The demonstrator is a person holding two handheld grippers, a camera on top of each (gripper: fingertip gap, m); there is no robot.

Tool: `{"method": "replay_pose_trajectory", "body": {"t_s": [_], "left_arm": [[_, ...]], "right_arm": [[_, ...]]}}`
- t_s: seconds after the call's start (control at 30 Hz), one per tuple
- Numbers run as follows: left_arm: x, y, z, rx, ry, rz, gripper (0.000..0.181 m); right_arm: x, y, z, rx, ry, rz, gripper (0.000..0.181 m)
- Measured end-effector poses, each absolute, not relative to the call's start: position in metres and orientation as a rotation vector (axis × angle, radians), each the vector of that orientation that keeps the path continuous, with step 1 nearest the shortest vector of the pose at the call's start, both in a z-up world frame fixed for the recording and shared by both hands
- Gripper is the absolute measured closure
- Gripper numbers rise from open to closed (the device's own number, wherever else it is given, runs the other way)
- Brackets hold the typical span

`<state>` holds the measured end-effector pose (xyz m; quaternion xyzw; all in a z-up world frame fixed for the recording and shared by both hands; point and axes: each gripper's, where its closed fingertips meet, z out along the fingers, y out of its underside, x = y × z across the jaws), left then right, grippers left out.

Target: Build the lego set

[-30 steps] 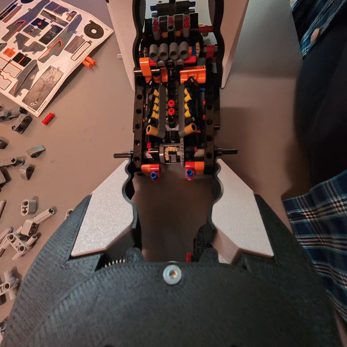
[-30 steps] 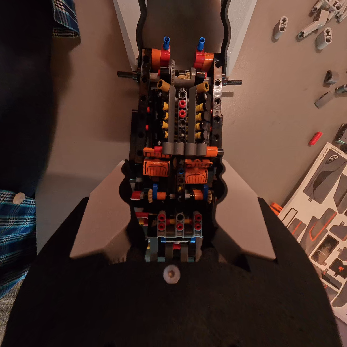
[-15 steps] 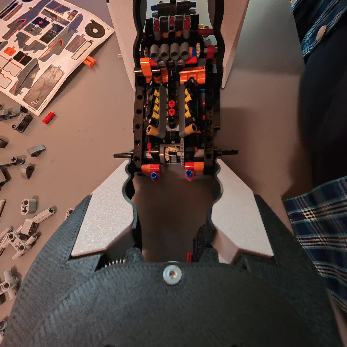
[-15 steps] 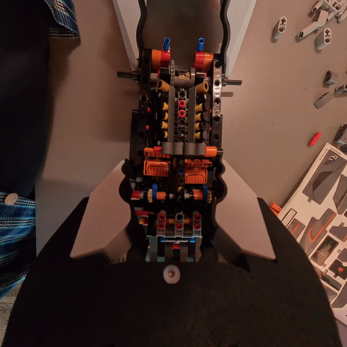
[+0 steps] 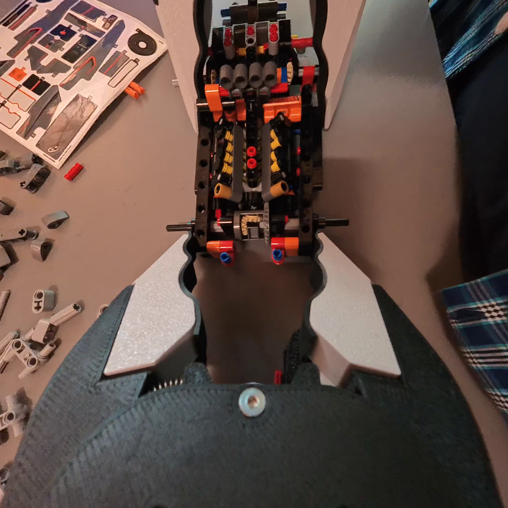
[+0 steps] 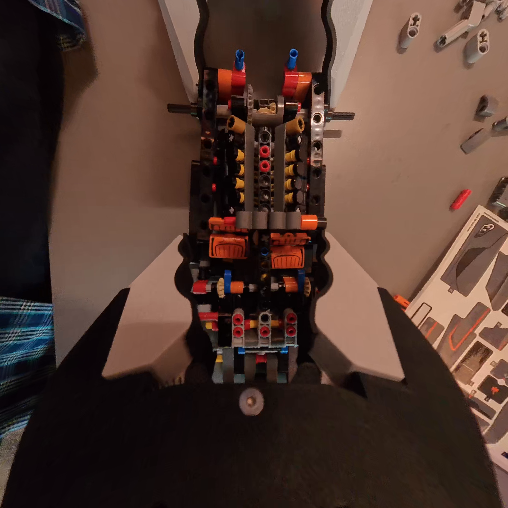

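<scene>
Sticker sheet (image 5: 66,74) runs off the upper left of the frame, and the plaid sleeve (image 6: 24,343) at the left edge is blurred and cropped.

no legible text, sticker sheet (image 5: 57,74) print too small to read

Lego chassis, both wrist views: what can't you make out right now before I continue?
- Underside of the lego chassis and whether it rests on the table: hidden by its own body in both views.
- Right gripper pad contact: lost in shadow in the right wrist view.
- Left gripper grip: its tips flank the chassis end, but contact is unclear.
- Sticker sheet: cut off by the frame edge in both views.
- Loose grey pieces: cut off at the left edge of the left wrist view.
</scene>
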<state>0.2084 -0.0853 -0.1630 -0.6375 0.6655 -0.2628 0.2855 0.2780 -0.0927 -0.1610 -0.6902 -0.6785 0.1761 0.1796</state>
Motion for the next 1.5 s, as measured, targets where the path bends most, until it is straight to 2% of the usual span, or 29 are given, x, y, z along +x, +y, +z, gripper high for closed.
{"method": "replay_pose_trajectory", "body": {"t_s": [0.03, 0.17, 0.37, 0.53, 0.77, 1.5], "left_arm": [[0.208, -0.085, -0.163, -1.711, 1.775, -0.714, 0.097], [0.209, -0.092, -0.159, -1.744, 1.76, -0.818, 0.078], [0.218, -0.099, -0.14, -1.713, 1.724, -0.774, 0.067], [0.242, -0.093, -0.144, -1.732, 1.788, -0.531, 0.073], [0.252, -0.091, -0.161, -1.818, 1.791, -0.427, 0.086], [0.254, -0.091, -0.16, -1.835, 1.715, -0.449, 0.089]], "right_arm": [[0.278, -0.093, -0.161, -1.955, -1.906, 0.497, 0.091], [0.277, -0.093, -0.162, -1.967, -1.888, 0.482, 0.09], [0.277, -0.093, -0.162, -1.974, -1.9, 0.445, 0.089], [0.276, -0.094, -0.162, -1.98, -1.899, 0.443, 0.089], [0.271, -0.095, -0.162, -1.952, -1.886, 0.482, 0.091], [0.271, -0.094, -0.162, -1.918, -1.927, 0.471, 0.093]]}}
